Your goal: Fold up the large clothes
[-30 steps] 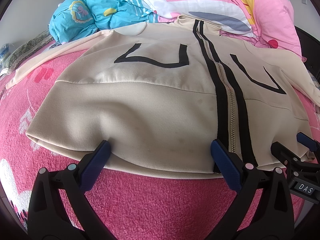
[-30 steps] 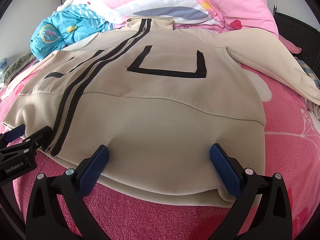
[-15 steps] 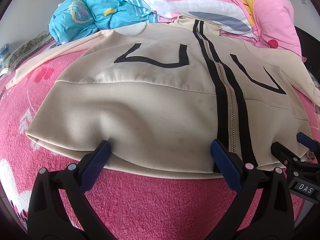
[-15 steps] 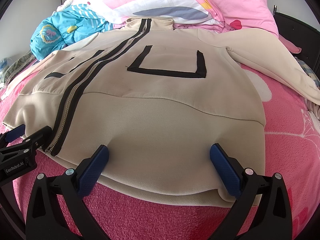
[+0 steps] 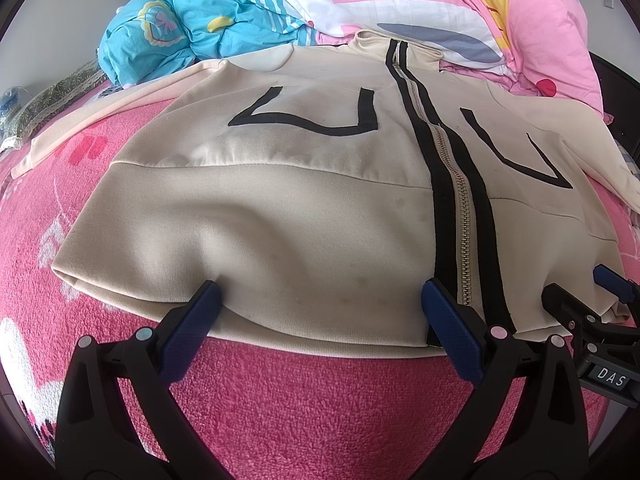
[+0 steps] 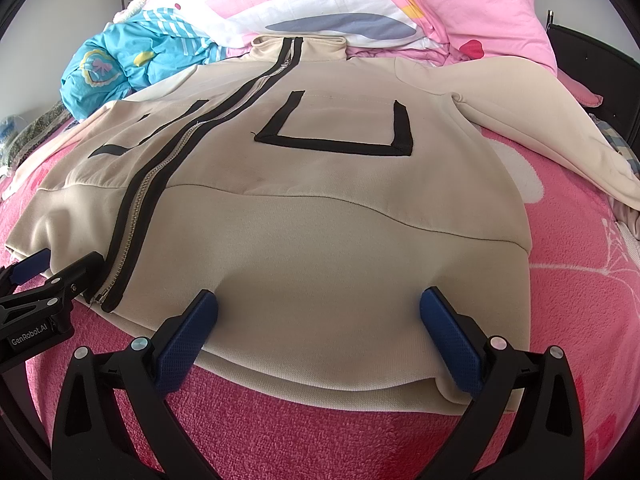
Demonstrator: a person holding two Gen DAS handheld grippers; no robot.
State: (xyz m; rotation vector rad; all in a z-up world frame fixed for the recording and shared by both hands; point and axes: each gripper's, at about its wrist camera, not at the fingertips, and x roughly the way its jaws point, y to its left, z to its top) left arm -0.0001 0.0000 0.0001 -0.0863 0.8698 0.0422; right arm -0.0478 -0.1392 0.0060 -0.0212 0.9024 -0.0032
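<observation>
Cream zip-front jacket with black trim [image 5: 304,216] lies spread front-up on the fuzzy pink blanket [image 5: 280,408], hem nearest both grippers.

The left gripper [image 5: 320,316] has its fingers spread wide on the hem left of the metal zipper [image 5: 456,208]; the right gripper [image 6: 320,316] is equally wide on the hem's right half. The fabric looks soft, thick and floppy; it should sag, so pinching the hem corners or shoulders seems best.

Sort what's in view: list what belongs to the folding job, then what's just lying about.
Job:
cream zip-up jacket, spread flat, zipped
left gripper, jaws open at its hem
right gripper, jaws open at its hem

Lying about:
blue patterned bedding
pink and white quilt
pink blanket underneath
</observation>
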